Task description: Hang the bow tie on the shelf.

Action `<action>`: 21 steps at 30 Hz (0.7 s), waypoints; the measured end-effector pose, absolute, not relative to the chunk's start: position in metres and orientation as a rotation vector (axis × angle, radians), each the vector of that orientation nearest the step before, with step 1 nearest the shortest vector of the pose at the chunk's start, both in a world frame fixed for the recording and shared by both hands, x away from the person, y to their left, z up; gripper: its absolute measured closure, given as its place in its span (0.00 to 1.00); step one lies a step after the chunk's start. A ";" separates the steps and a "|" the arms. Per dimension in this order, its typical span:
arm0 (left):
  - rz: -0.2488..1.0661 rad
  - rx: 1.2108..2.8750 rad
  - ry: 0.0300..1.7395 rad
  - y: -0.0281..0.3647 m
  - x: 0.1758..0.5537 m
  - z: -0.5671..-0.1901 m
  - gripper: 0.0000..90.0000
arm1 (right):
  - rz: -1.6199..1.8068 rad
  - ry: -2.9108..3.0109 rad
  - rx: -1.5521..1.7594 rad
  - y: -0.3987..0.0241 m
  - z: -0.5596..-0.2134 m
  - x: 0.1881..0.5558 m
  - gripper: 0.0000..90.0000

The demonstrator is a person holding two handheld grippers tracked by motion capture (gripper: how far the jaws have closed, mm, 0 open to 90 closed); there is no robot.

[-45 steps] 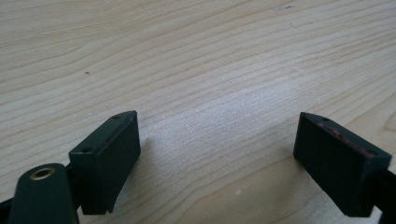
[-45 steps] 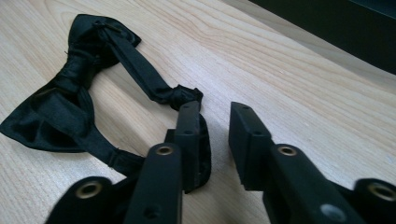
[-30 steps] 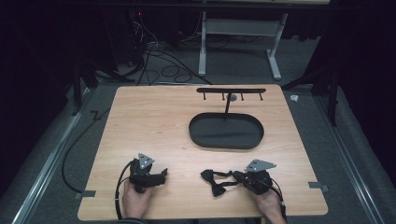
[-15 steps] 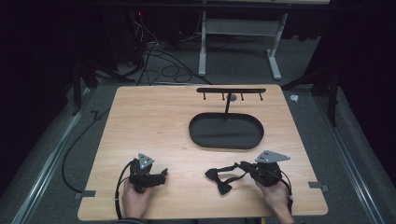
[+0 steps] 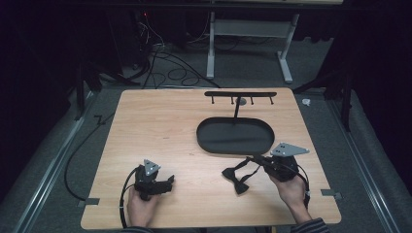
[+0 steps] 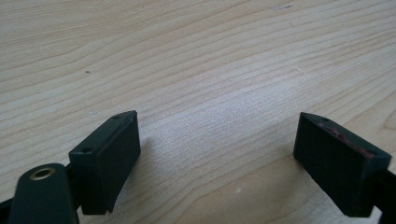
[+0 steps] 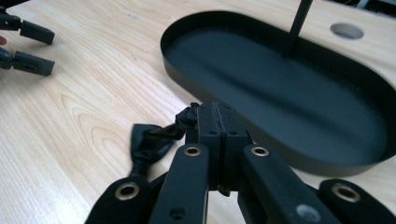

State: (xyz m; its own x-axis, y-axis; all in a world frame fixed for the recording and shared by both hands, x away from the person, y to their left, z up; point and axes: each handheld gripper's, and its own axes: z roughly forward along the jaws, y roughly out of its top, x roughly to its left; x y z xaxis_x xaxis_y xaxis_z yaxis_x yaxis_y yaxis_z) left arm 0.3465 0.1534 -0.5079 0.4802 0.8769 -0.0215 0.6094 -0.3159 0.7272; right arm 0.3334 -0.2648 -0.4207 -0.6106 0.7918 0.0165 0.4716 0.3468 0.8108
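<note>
One wooden table (image 5: 160, 131) carrying one black oval tray (image 5: 235, 137) with one hook rack (image 5: 240, 94) on its post, two grippers: left gripper (image 5: 167, 183) jaws apart on bare wood, right gripper (image 5: 253, 160) clamped on one black bow tie (image 5: 238, 177) dangling just off the tray's near rim.

Black grippers (image 5: 167, 183), brass rivets, possibly striped cuff (image 5: 311, 226)
</note>
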 end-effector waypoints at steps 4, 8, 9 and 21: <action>0.502 2.044 1.225 0.153 0.347 -0.508 0.17 | 1.160 2.228 1.082 -0.265 -0.410 0.338 1.00; 0.502 2.044 1.225 0.153 0.347 -0.508 0.17 | 1.170 2.212 1.069 -0.267 -0.399 0.344 1.00; 0.502 2.044 1.225 0.153 0.347 -0.508 0.17 | 1.170 2.212 1.069 -0.267 -0.399 0.344 1.00; 0.503 2.043 1.224 0.153 0.347 -0.508 0.17 | 1.173 2.171 1.073 -0.281 -0.370 0.360 1.00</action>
State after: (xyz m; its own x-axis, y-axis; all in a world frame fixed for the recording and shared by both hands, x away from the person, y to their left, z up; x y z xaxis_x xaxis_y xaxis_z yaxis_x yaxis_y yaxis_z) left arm 0.3469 0.1534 -0.5081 0.4798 0.8771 -0.0215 0.6082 -0.3149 0.7286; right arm 0.3597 -0.2810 -0.3701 -0.5982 0.8010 -0.0215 0.4213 0.3372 0.8419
